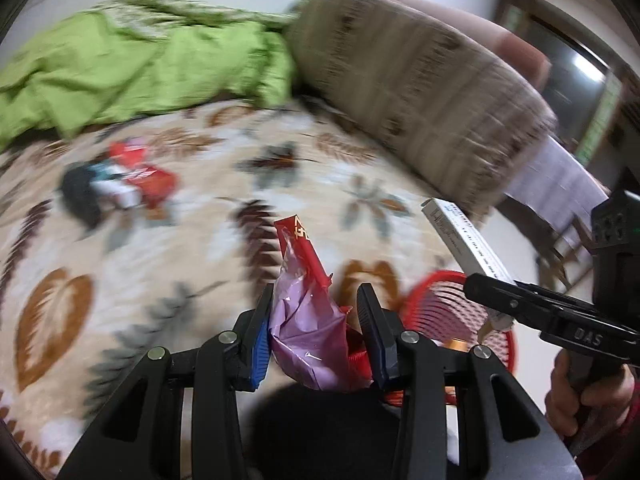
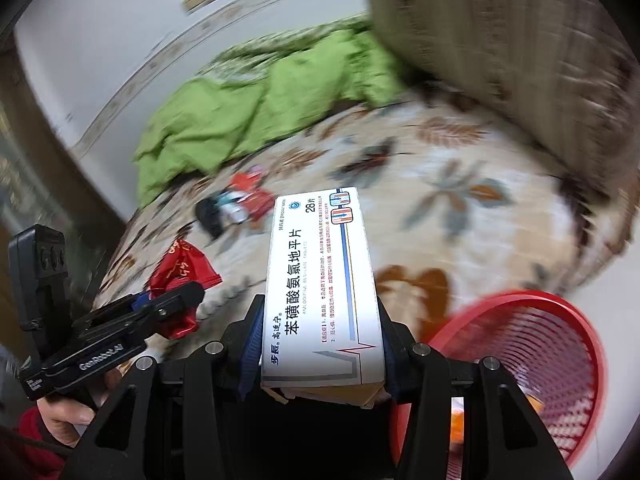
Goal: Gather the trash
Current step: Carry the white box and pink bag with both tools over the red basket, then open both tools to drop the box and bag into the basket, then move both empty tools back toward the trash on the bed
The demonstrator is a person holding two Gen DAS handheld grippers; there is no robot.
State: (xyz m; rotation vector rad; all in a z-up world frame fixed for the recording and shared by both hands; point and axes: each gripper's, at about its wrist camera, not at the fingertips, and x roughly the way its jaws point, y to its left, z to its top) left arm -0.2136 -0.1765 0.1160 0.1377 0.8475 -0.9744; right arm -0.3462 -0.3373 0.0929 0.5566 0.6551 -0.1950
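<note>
Two pieces of trash held, more lying ahead, basket at your side.

Your left gripper [image 1: 316, 320] clamps a crumpled red-and-lilac wrapper [image 1: 306, 300] standing up between its fingers; your right gripper [image 2: 320, 340] clamps a long white pill box [image 2: 324, 280], printed face up, pointing forward. A blurred pile of wrappers [image 1: 120, 184] lies well ahead. The red mesh basket [image 2: 540, 360] sits low, right of your right gripper.
</note>
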